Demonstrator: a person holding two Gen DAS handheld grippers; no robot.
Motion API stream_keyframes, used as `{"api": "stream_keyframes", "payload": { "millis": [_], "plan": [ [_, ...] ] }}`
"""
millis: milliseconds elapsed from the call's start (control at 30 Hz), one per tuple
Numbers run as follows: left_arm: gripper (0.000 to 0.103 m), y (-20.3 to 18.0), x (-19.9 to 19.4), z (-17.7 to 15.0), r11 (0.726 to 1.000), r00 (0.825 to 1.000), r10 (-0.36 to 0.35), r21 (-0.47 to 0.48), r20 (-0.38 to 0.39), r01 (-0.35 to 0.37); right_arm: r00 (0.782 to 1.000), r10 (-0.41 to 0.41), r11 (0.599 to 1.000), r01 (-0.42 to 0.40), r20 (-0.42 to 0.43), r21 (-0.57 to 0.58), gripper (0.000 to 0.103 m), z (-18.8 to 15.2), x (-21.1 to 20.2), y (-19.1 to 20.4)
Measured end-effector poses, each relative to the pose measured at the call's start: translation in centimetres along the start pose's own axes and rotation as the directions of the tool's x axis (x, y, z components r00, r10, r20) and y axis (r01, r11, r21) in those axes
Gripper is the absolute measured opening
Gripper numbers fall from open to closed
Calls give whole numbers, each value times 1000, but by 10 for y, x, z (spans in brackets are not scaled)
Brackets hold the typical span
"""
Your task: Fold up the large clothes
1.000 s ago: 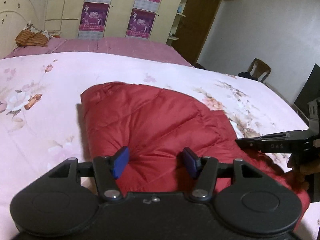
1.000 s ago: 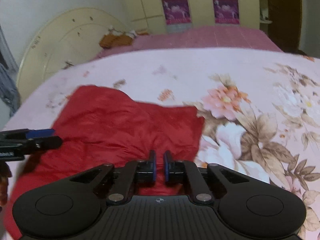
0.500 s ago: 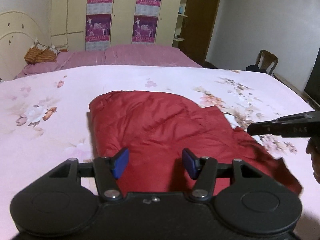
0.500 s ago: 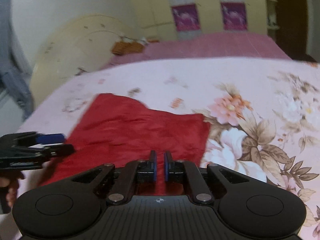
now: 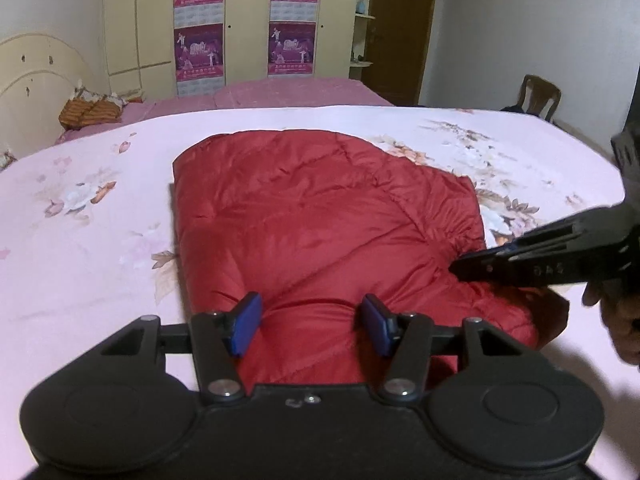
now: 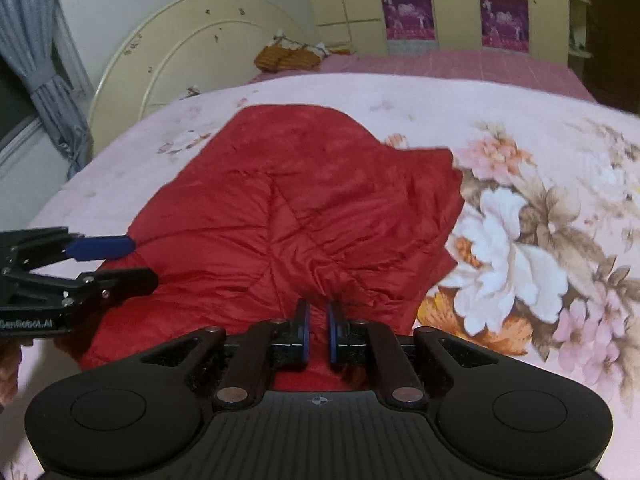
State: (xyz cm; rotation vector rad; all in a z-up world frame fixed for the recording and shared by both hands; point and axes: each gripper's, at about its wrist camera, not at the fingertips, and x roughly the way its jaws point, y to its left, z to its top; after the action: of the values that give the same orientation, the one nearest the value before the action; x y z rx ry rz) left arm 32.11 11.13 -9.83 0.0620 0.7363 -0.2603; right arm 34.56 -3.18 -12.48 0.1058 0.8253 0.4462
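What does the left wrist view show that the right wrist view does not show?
Only the left wrist view shows the wooden chair and the brown door. Only the right wrist view shows the grey curtain and the large white flower on the bedspread. Both show the red jacket, the cream headboard, the open left claw and the nearly closed right claw.

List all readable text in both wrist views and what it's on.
"GenRobot.AI", first letter cut off by the frame edge: side of the left gripper, right wrist view.
Three embossed characters, too faint to read surely: side of the right gripper, left wrist view.
Print on the purple wardrobe posters: too small and blurred.
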Motion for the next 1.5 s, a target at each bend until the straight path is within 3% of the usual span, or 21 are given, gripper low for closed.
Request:
{"api": "stream_keyframes", "payload": {
  "millis": [233,400,800,1033,1500],
  "plan": [
    [53,-13,-44,-8,999,999,23,-23,28,-23,995,40,998,-36,92,-45,7,-6,-61,22],
    [52,-29,-68,-24,998,999,27,-53,34,-25,993,73,995,-66,89,-72,7,-27,-82,43],
    [52,-35,-49,-50,997,999,51,-65,-6,-51,999,36,998,-36,0,-42,7,-62,-48,36],
    [52,-37,-54,-50,995,998,65,-72,-1,-64,999,32,999,-33,-25,-40,7,-60,-38,34],
    [52,-81,-145,-30,986,980,133,-117,148,-116,988,33,999,-28,150,-32,7,-52,-158,46]
  ]
}}
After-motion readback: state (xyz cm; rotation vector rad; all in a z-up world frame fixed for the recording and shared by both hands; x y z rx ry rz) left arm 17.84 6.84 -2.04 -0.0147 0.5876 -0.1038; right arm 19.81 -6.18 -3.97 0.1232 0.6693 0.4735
